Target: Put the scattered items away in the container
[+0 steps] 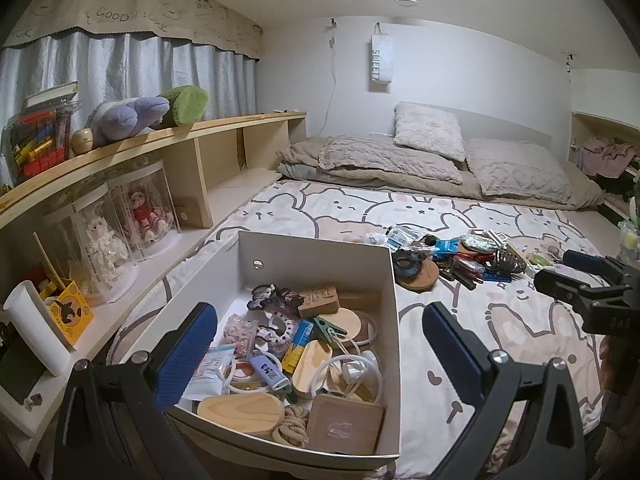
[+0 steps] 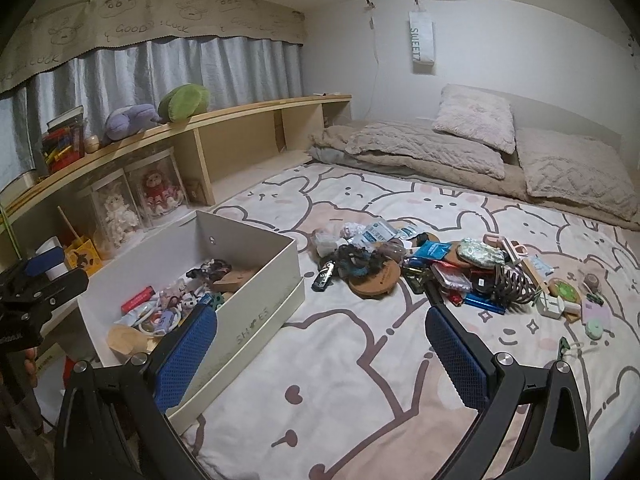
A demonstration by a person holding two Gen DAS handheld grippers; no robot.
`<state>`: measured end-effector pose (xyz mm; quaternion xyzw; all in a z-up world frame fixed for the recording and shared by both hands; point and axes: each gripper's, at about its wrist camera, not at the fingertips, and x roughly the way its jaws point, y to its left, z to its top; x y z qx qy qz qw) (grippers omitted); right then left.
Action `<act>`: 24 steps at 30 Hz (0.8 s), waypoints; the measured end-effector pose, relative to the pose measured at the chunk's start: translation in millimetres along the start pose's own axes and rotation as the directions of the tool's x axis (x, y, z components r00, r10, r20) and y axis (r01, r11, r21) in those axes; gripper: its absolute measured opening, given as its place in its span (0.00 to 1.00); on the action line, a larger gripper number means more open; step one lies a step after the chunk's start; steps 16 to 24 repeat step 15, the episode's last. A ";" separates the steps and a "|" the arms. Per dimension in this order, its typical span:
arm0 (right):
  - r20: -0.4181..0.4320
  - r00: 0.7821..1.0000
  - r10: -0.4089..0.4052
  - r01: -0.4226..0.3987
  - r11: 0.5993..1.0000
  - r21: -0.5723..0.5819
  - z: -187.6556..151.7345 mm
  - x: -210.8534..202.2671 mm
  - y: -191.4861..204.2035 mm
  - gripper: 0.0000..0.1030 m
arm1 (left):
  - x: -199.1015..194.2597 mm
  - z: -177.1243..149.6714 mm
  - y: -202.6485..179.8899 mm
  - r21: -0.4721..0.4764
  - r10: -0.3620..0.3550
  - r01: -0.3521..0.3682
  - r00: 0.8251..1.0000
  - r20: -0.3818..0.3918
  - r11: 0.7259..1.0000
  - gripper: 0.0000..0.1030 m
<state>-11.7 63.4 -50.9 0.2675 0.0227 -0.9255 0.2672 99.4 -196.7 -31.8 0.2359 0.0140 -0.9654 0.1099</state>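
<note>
Left tool spread, empty — over box; right tool spread, empty — over bedsheet.

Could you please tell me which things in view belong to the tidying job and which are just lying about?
Job: white box; scattered pile on the bedsheet; round wooden coaster; left gripper and right gripper, both open.

Lying about: pillows; plush toys; doll cases.

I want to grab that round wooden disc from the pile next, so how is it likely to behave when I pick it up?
The disc looks stiff, so it should not flop. It lies flat and thin on the soft blanket, so its edge may be hard to get under. A dark tangle rests on it and will probably slide off as it tilts.
</note>
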 end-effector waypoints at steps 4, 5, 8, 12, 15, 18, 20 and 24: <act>-0.005 1.000 -0.001 0.001 1.000 -0.004 -1.0 0.5 0.5 1.00 | 0.1 0.2 -0.3 0.008 0.011 -0.011 1.000 0.003 1.000 1.00; -0.006 1.000 0.001 -0.001 1.000 -0.004 -1.3 0.8 0.7 1.00 | 0.2 0.2 0.1 0.008 0.013 -0.013 1.000 0.003 1.000 1.00; -0.010 1.000 0.002 -0.002 1.000 -0.008 -1.9 1.9 1.5 1.00 | 1.0 0.0 1.2 0.005 0.012 -0.012 1.000 0.001 1.000 1.00; -0.012 1.000 0.002 -0.002 1.000 -0.012 -2.3 2.8 2.3 1.00 | 0.8 -1.0 0.6 0.011 0.000 0.000 1.000 0.000 1.000 1.00; -0.013 1.000 0.002 -0.002 1.000 -0.011 -2.4 3.2 2.1 1.00 | 0.9 -2.3 -2.2 0.026 0.004 -0.004 1.000 -0.002 1.000 1.00; -0.013 1.000 0.002 -0.002 1.000 -0.011 -2.4 3.2 2.1 1.00 | 0.9 -2.3 -2.2 0.026 0.004 -0.004 1.000 -0.002 1.000 1.00; -0.013 1.000 0.002 -0.002 1.000 -0.011 -2.4 3.2 2.1 1.00 | 0.9 -2.3 -2.2 0.026 0.004 -0.004 1.000 -0.002 1.000 1.00; -0.013 1.000 0.002 -0.002 1.000 -0.011 -2.4 3.2 2.1 1.00 | 0.9 -2.3 -2.2 0.026 0.004 -0.004 1.000 -0.002 1.000 1.00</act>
